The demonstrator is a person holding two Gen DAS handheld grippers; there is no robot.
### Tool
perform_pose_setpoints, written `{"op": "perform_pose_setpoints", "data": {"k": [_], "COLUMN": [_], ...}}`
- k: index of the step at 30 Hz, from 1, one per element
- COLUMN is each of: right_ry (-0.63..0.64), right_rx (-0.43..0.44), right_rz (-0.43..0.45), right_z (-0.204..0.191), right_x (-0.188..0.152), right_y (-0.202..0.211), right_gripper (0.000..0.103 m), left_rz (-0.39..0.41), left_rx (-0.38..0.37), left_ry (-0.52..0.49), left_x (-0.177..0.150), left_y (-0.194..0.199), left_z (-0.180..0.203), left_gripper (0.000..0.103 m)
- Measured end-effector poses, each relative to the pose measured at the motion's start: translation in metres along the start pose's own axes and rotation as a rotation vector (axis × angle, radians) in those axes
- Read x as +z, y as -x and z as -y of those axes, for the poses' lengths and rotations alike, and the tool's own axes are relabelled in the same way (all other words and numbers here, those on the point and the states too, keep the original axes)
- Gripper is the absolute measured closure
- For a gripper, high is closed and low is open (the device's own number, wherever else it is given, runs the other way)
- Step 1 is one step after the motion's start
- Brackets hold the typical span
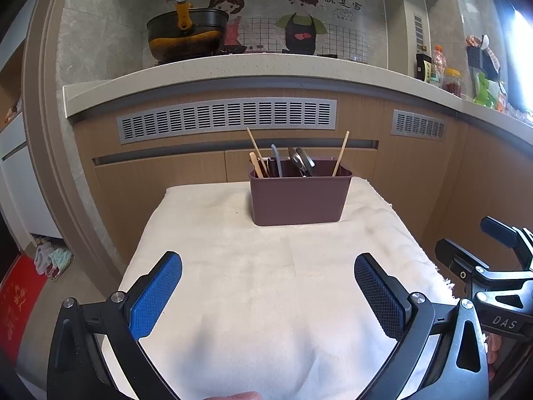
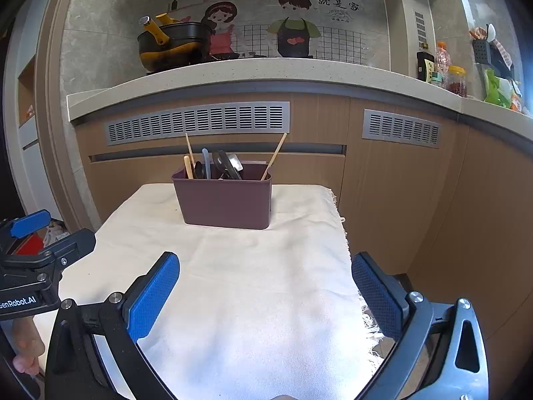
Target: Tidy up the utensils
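Observation:
A brown plastic utensil holder [image 1: 299,196] [image 2: 224,200] stands at the far end of a table covered with a cream cloth [image 1: 266,283] [image 2: 240,283]. Inside it lean wooden chopsticks [image 1: 341,153] [image 2: 275,156], a wooden spoon handle [image 1: 256,164], a grey-blue handle [image 1: 277,160] and metal spoons [image 1: 301,161] [image 2: 230,163]. My left gripper [image 1: 268,286] hovers open over the near part of the cloth, nothing between its blue pads. My right gripper [image 2: 266,286] is open too, above the cloth's right side, and shows at the right edge of the left wrist view [image 1: 473,250].
Behind the table runs a wooden cabinet front with grey vents [image 1: 226,118] under a pale countertop [image 1: 233,66]. A black and yellow pot [image 1: 186,33] sits on the stove. Jars and bottles [image 2: 443,73] stand at the right. Slippers [image 1: 50,260] lie on the floor at left.

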State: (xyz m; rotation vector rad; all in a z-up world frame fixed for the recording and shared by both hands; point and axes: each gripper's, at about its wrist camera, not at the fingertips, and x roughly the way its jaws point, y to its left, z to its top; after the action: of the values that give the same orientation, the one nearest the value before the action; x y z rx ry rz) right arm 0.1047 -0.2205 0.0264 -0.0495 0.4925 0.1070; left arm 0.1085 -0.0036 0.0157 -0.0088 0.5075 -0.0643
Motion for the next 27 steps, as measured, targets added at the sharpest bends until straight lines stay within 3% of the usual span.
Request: {"op": "perform_pose_setpoints", "data": {"k": [27], "right_ry": [-0.004], "right_rx": [0.007], "right_rz": [-0.005], "right_z": [0.0010], "right_x": [-0.0002], "right_y": [0.0003], "right_gripper": [0.000], "left_rz": [-0.010], "left_rx": [-0.005], "left_ry": [0.004], "left_x": [-0.0008], "left_y": [-0.0016], "left_z": [0.0002], "left_gripper": [0.000]}}
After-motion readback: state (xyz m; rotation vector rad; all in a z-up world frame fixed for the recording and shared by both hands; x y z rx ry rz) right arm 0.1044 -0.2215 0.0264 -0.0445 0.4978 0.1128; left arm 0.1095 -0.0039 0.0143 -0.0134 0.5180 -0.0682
